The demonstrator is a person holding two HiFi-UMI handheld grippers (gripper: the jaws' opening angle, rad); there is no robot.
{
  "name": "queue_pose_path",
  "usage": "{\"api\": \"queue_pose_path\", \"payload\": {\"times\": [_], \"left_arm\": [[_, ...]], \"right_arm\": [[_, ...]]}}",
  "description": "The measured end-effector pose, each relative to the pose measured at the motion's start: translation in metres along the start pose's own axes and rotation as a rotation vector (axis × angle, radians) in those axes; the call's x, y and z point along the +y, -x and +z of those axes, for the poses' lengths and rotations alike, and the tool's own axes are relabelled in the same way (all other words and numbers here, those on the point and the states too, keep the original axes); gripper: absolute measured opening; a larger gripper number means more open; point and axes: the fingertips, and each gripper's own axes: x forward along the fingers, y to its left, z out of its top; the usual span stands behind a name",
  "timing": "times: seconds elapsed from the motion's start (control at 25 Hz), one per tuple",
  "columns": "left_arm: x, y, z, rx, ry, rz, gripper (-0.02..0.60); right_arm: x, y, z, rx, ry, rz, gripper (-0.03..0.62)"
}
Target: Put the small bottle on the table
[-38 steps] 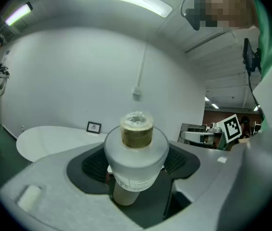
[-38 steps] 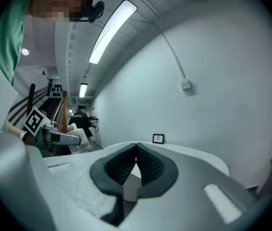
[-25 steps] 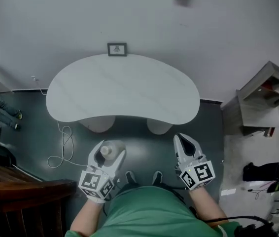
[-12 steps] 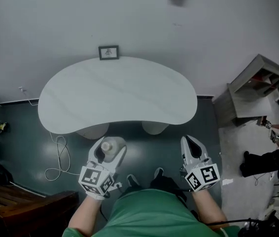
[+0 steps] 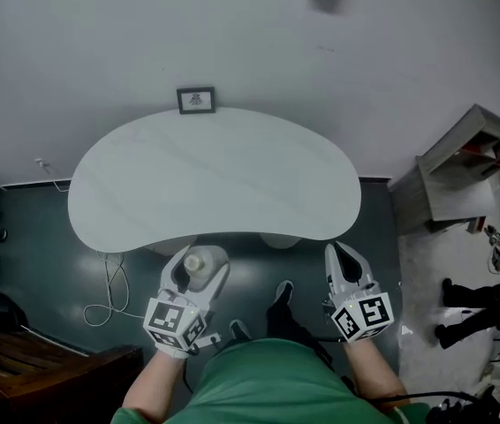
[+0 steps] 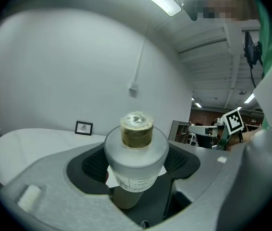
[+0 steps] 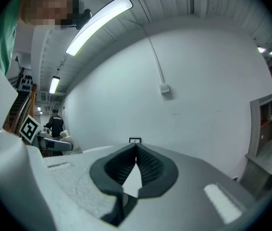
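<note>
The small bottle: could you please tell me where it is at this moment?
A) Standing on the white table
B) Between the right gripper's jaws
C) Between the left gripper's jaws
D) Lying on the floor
C: the left gripper view shows the small bottle upright and clamped between the pads of the left gripper.

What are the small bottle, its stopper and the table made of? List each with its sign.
Small bottle: frosted plastic or glass, seemingly; matte whitish body, paper label.
Stopper: brownish, maybe rubber, glossy film on top.
Table: smooth pale top with faint veins, perhaps marble-look.
</note>
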Motion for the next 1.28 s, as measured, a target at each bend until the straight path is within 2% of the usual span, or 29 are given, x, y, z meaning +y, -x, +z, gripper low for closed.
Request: {"api": "queue_pose_path", "payload": {"times": [0.36,0.72,1.04,1.28], "left_arm": [[0.014,-0.083,0.030,0.007,-0.034,0.102,0.344],[0.009,-0.151,0.050,0.019,-0.075,0.171,0.344],[-0.010,-0.196,0.055,0.049,-0.088,0.167,0.344],[-0.001,-0.228,0.056,0.064,-0.089,0.142,0.344]], "right_arm": [[-0.070,-0.080,0.030,-0.011,0.011,0.070,0.002],[-0.138,-0.115,0.048,-0.040,-0.008,0.093,0.002],[-0.185,-0.130,0.050,-0.035,-0.038,0.091,0.002],[-0.202,-0.143,0.048,-0.017,-0.041,0.067,0.002]]}}
